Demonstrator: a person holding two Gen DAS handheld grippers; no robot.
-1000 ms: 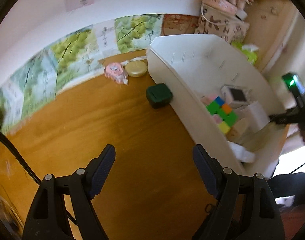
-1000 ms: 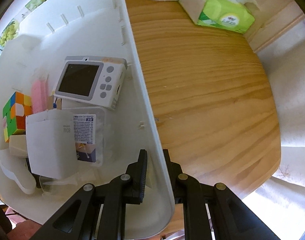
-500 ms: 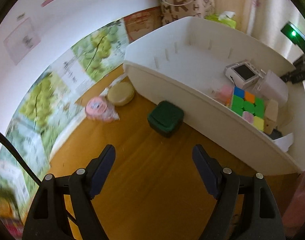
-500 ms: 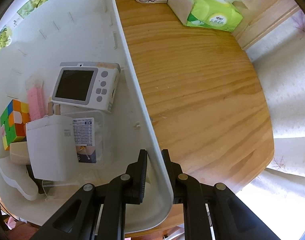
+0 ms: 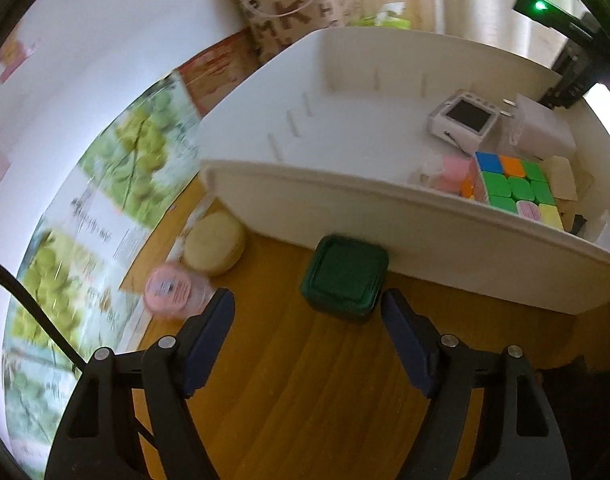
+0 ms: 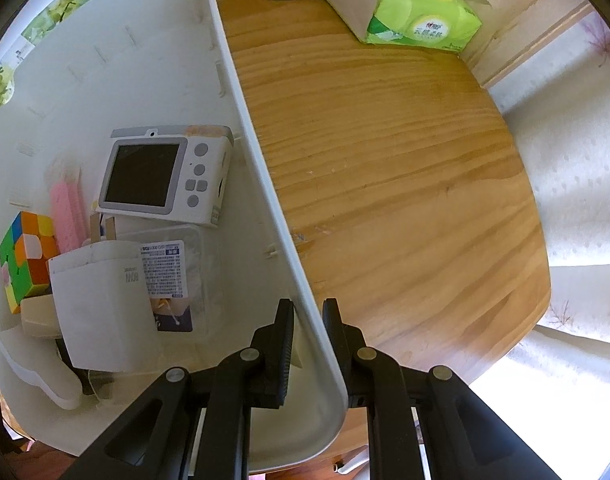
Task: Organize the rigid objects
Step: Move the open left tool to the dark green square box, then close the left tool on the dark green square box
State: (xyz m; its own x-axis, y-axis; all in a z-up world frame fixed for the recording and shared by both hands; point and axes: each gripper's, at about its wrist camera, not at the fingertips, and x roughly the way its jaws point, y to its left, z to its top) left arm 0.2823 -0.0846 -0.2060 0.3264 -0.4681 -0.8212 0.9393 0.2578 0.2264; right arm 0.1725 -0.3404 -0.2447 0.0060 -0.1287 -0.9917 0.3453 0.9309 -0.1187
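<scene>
Pinching the near right wall of the white bin [image 6: 261,184] with the right gripper [image 6: 308,322] to steady it, lining up the left gripper [image 5: 308,312], jaws just narrowing yet empty, on the green case [image 5: 345,278] against the bin's near wall.

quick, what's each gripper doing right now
left gripper: open, empty, jaws just narrowed slightly, near green box
right gripper: shut on white bin wall

Counter [image 6: 405,168]: you see warm, grained wood with a rounded edge.
Wall [image 5: 105,60]: white, with grape posters [image 5: 145,152].
Light: bright daylight at the counter's edge.
</scene>
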